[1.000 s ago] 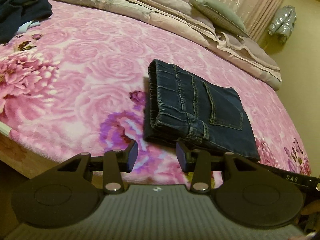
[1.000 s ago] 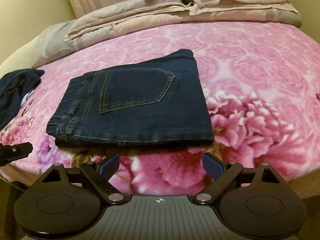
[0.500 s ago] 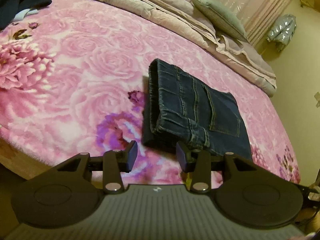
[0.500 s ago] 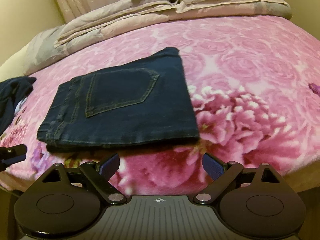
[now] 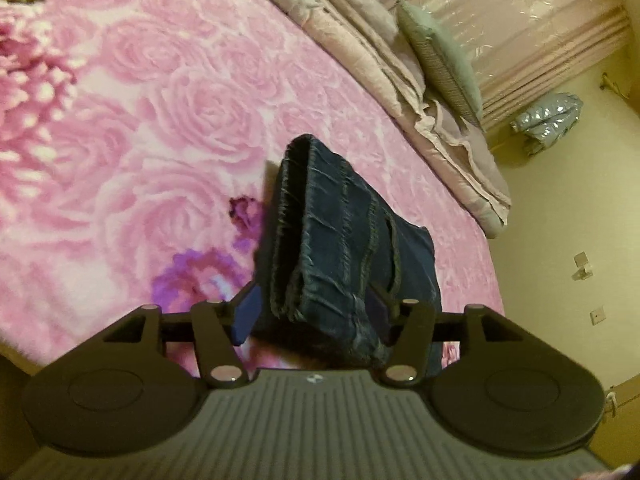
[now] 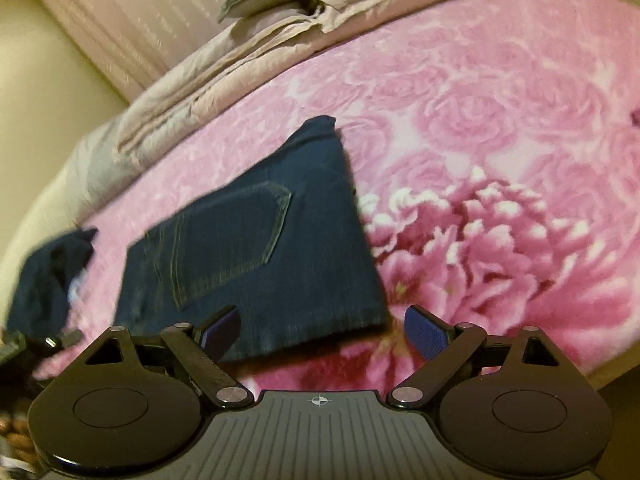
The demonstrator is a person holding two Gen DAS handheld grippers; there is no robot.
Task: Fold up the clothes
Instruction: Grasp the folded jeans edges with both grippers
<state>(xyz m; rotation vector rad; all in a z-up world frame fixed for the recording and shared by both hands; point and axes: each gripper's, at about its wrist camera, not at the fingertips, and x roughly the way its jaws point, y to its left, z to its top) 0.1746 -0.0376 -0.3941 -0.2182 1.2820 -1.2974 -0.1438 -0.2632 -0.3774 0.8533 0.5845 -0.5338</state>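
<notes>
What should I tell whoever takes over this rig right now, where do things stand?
Left gripper: jaws around the waistband end of the folded jeans; whether they are clamped I cannot tell.
Right gripper: open, holding nothing, at the jeans' near edge.
Jeans lie folded, back pocket up, on the pink floral blanket.
Done: jeans folded into a compact rectangle.
Left: probably move the jeans aside; a dark garment still lies unfolded beyond them.
</notes>
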